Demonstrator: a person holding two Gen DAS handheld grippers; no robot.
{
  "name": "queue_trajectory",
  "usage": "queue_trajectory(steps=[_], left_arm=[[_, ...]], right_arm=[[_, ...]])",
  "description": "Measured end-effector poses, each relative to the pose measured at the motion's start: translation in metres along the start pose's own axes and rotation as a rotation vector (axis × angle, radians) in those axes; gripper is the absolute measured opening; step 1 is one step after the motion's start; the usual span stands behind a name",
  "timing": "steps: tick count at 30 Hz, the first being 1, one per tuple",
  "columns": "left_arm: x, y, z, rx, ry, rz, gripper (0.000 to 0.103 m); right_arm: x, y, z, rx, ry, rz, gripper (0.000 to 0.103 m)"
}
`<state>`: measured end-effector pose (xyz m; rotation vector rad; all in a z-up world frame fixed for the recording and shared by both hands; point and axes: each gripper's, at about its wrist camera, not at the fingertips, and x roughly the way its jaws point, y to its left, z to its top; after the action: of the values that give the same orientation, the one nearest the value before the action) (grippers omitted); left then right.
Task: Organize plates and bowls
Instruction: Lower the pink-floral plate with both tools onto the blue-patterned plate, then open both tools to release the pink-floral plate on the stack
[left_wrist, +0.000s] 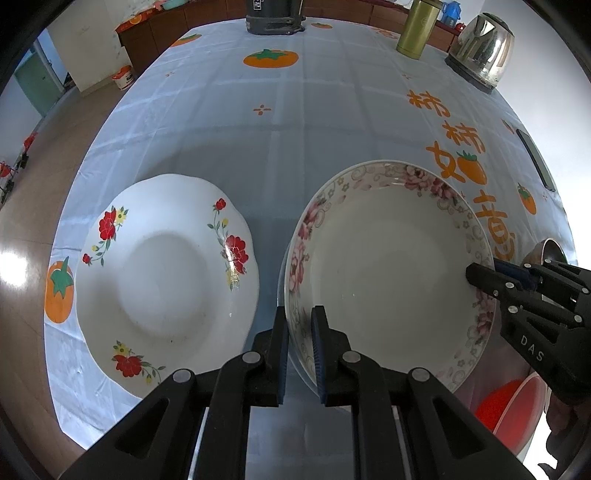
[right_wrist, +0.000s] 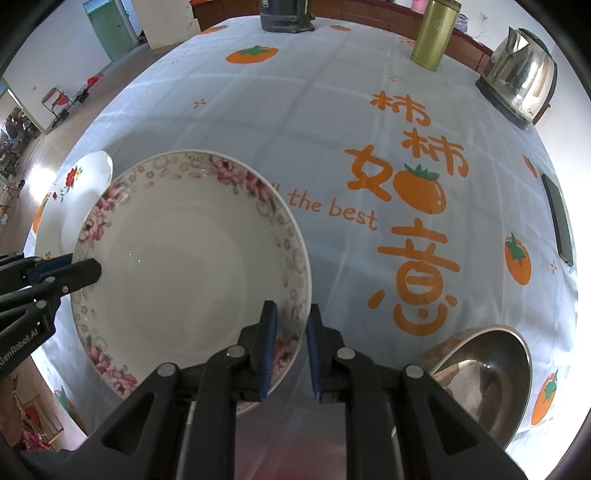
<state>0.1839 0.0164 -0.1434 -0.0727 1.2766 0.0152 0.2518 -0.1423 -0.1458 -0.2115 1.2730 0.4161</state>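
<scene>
Gripping the pink bowl (left_wrist: 388, 273) from both sides: L gripper (left_wrist: 300, 347) clamps its rim at abt 7 o'clock in the left wrist view, one blue pad outside the wall, one inside. R gripper (right_wrist: 290, 347) does the same on the opposite rim, at abt 5 o'clock in its own view, jaws nearly closed w/ the rim pinched between the pads. Each gripper also shows in the other's camera: R one enters the left view at 3 o'clock, fingertip on the bowl's inner wall; L one enters the right view at 9 o'clock, likewise.

Bowl sits center-front over the tablecloth (left_wrist: 295, 122); whether it's lifted or resting, can't tell. It's empty, pink floral band round the rim.

White plate (left_wrist: 166, 280) w/ red flowers lies just beside it at 9 o'clock in the left view, on the cloth, near the table edge, not touching the bowl. Steel bowl (right_wrist: 484, 380) at 4 o'clock in the right view, near the edge. Red basin (left_wrist: 506, 410) partly seen at 4 o'clock in the left view, below the table edge.

Far side: kettle (left_wrist: 480, 48) at 1 o'clock, green flask (left_wrist: 417, 27) nearby, dark appliance (left_wrist: 275, 16) at 12. Phone (right_wrist: 559, 221) flat at 3 o'clock in the right view.
</scene>
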Motion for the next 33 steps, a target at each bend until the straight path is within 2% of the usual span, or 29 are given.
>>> queue_trajectory(steps=[33], left_arm=[[-0.003, -0.002, -0.009, 0.025, -0.036, 0.041, 0.013]], right_arm=[[0.0, 0.006, -0.003, -0.039, -0.022, -0.042, 0.015]])
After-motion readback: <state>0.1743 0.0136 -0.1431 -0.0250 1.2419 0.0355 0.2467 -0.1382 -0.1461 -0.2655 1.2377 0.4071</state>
